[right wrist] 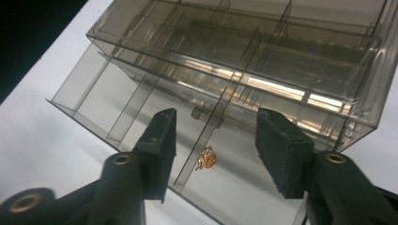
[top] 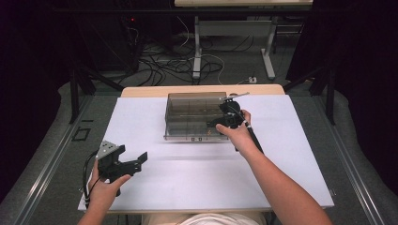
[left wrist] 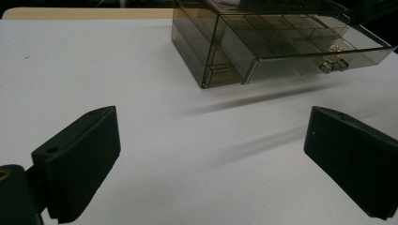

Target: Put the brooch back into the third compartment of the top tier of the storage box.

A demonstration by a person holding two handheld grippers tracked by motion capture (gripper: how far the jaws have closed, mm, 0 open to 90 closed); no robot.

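High view: a smoky clear box (top: 190, 112) sits at the middle of the tabletop's (top: 155, 187) far edge, its lower drawer (top: 187, 132) pulled out toward the person. The right claw (top: 213, 124) hangs over the drawer's right end, tipped down into it. The left claw (top: 136, 161) waits near the tabletop's near left corner, well apart from the box, held off the surface and pointed at the box, probably just parked out of the way while the other hand works.

From the right gripper view, the right claw (right wrist: 216, 140) stands part open, its 2 jaws either side of a thin divider. Nothing is between the pads; they press on nothing. Below the gap lies a small gold trinket (right wrist: 206, 158) on the drawer floor, just beside the divider, in the compartment on the right of it as this view has it. My guess is the piece belongs there and the claw is open so it can lift clear without dragging it.

In the left gripper view the left claw (left wrist: 211, 159) is wide open and empty, and the trinket (left wrist: 334, 50) glints behind the drawer front, near its 2 small knobs (left wrist: 334, 66).
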